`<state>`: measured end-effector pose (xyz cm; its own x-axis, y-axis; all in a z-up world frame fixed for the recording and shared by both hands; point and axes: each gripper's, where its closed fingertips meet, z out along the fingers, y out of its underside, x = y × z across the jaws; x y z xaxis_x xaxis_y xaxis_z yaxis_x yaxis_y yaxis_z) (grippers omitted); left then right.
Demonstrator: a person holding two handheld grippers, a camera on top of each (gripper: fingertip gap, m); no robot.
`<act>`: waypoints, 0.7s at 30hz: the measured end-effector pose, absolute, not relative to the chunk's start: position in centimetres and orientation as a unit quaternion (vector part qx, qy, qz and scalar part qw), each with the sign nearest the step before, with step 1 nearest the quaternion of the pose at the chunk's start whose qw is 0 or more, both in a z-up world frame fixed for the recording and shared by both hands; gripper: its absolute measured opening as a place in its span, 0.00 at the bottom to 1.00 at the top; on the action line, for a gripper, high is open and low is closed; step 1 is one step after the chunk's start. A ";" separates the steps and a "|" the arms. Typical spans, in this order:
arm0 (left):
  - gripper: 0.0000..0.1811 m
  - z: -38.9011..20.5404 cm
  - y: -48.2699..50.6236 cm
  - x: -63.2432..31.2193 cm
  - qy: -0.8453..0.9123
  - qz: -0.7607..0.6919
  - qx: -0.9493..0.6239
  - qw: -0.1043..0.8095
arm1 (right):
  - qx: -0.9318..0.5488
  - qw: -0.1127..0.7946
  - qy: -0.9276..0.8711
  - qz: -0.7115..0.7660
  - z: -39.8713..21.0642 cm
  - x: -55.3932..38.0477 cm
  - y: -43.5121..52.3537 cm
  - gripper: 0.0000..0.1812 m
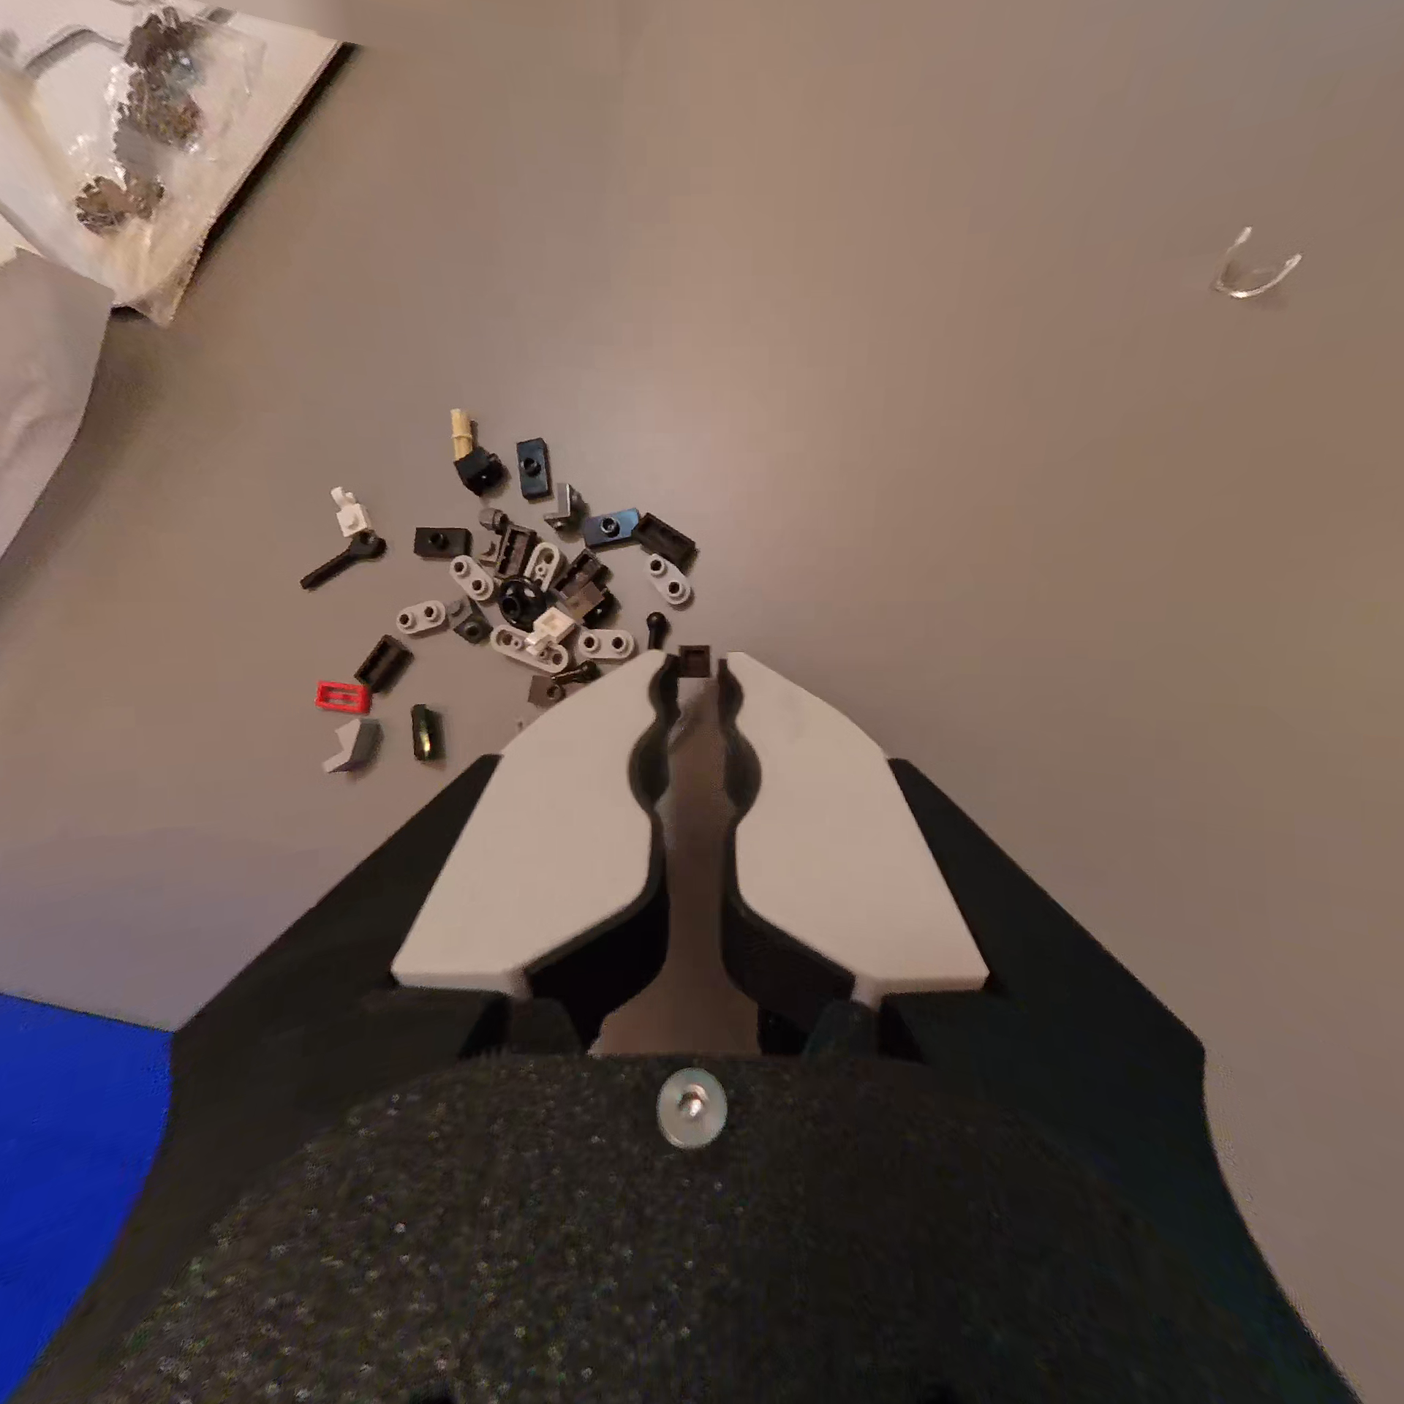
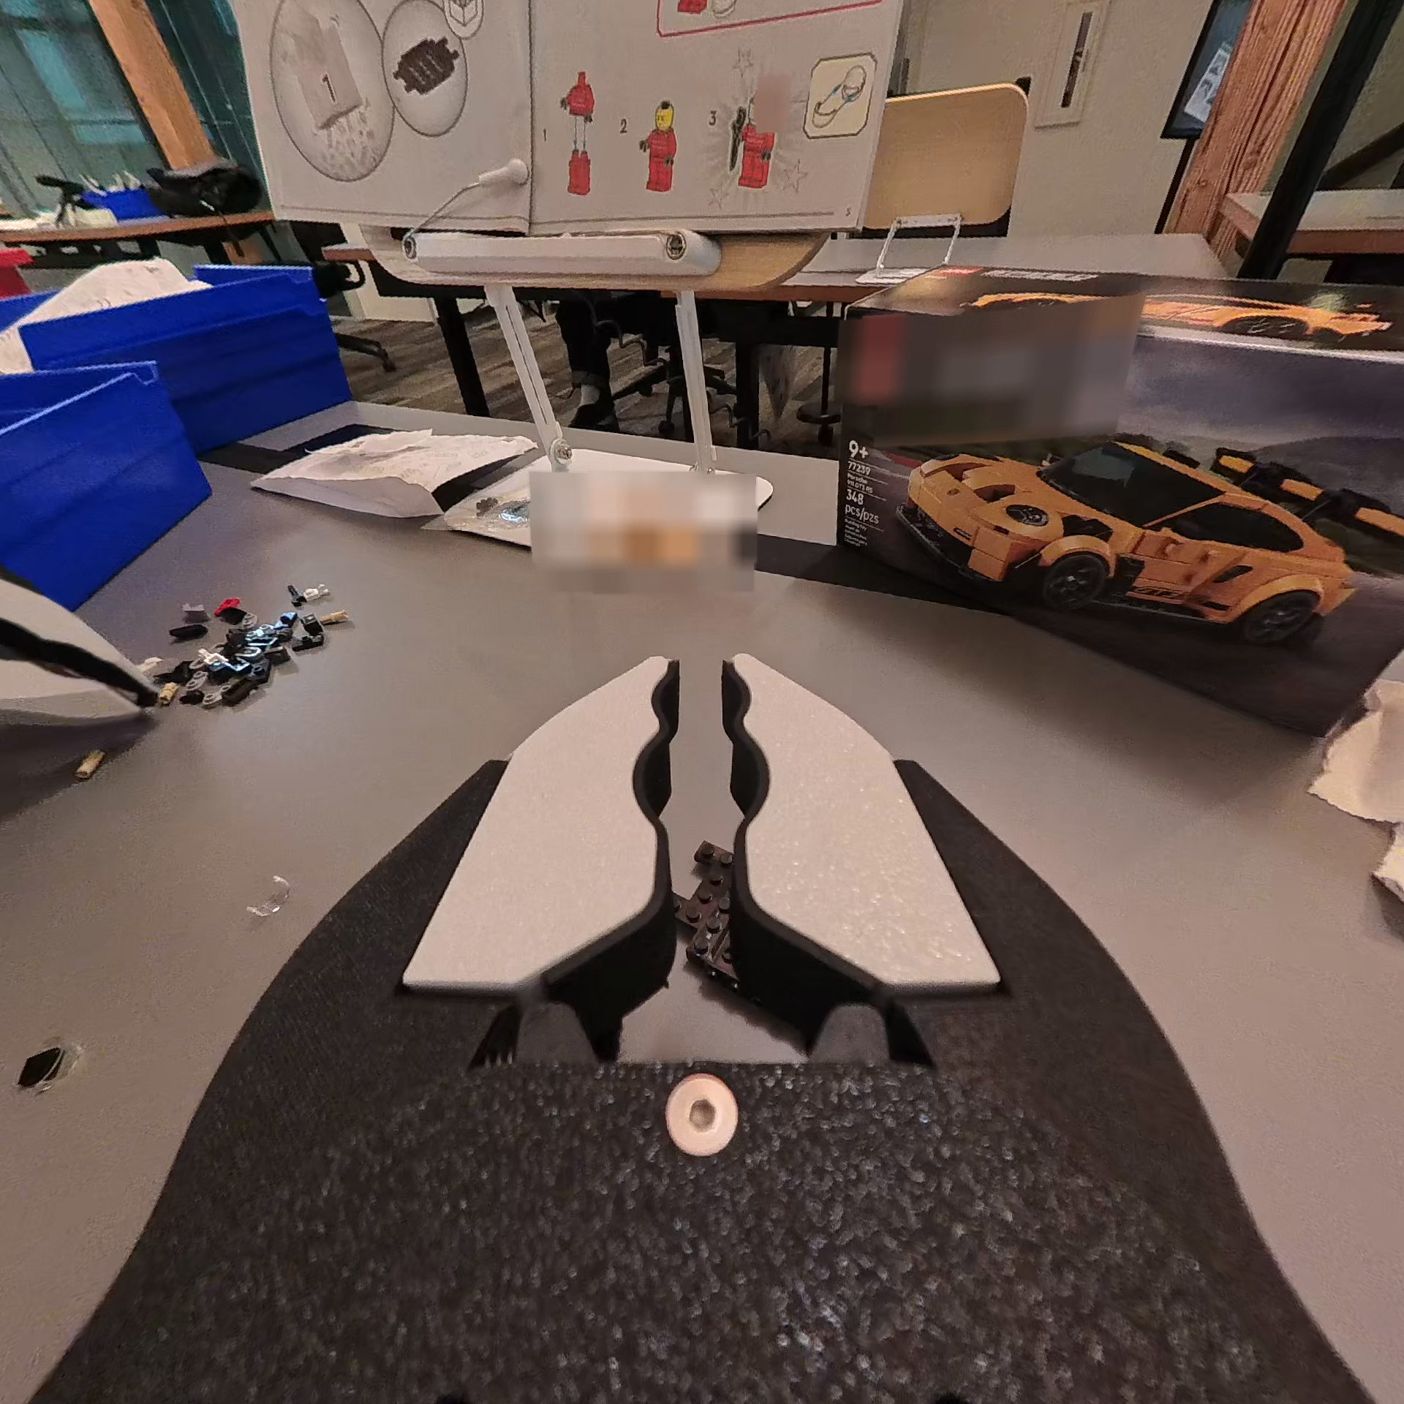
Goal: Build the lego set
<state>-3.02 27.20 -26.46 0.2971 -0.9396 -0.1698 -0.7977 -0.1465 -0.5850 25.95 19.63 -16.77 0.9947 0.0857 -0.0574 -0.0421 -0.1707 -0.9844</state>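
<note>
A grey table [image 2: 456, 760] holds loose lego pieces [image 1: 517, 592], blue bins [image 2: 99, 471] and the set's box [image 2: 1124, 501] — office desks beyond. The left gripper [image 1: 694, 662] pinches a small dark brick [image 1: 694, 659]; the right gripper [image 2: 699, 668] hangs slightly parted above a black plate [image 2: 710, 912].

Small dark brick [image 1: 694, 659] between jaws; loose pieces [image 1: 509, 585] scattered beside.

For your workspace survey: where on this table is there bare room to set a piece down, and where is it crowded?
Bare grey table lies between the loose brick pile and the set box. Crowded: that pile, and the opened bags by the blue bins.
</note>
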 end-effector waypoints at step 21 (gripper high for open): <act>0.04 -25.0 28.2 -2.6 0.573 -0.115 -0.728 0.358 | -0.765 0.642 -0.016 0.051 -16.9 25.9 19.6 0.06</act>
